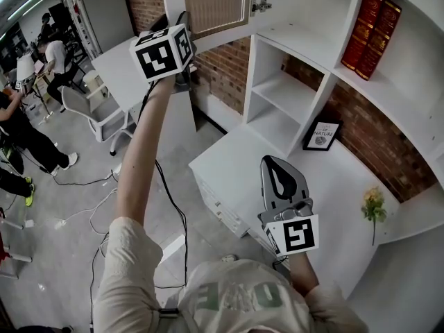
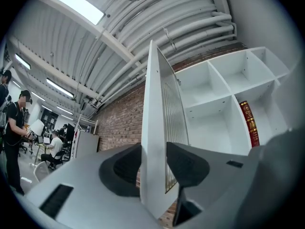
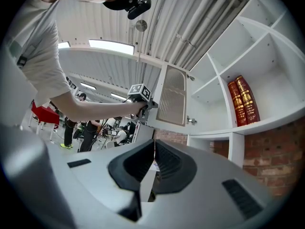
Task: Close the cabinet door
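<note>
- The cabinet door (image 1: 215, 4) stood swung out from the top of the white shelf unit (image 1: 305, 47), its ribbed panel facing the room.
- The left gripper (image 2: 153, 162), raised at arm's length, had the door's free edge between its jaws; both pads seemed to press on it, though the wide-angle view made contact on the right pad hard to confirm.
- The right gripper (image 1: 277, 172) was held low over the white desk (image 1: 236, 151), jaws closed together with nothing between them.
- Two red books (image 1: 371, 30) stood upright in an upper compartment.
- A framed sign (image 1: 323, 134) leaned against the brick wall, with a yellow flower (image 1: 373, 203) nearby.
</note>
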Demonstrator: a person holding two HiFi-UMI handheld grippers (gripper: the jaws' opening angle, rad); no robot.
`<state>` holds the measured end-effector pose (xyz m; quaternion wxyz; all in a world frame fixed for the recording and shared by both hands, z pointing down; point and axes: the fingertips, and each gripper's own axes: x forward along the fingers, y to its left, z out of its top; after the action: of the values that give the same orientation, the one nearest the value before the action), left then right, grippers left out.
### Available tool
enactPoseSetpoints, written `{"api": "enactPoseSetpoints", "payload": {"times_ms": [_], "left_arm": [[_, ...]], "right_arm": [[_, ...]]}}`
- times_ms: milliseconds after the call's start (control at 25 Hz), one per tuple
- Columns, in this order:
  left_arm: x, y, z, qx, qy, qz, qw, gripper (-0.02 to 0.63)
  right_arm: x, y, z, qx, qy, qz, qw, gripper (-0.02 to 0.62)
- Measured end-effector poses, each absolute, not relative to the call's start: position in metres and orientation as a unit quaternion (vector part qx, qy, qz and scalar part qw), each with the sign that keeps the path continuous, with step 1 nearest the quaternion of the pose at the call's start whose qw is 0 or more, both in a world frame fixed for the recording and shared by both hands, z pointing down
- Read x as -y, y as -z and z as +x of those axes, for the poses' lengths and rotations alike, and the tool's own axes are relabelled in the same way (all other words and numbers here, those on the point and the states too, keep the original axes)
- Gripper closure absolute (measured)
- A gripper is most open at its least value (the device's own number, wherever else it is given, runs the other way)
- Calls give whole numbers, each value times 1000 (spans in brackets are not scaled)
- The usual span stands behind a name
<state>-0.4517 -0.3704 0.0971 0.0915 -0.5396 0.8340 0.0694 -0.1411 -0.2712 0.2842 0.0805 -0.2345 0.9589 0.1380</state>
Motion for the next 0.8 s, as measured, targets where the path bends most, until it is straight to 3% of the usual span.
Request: {"api": "enactPoseSetpoints", "payload": {"times_ms": [800], "left_arm": [[379,-110,-442,-805,-88,-585,51,455]], "right_arm": [[280,-286,-129,-955,-136,-250,79,578]]}}
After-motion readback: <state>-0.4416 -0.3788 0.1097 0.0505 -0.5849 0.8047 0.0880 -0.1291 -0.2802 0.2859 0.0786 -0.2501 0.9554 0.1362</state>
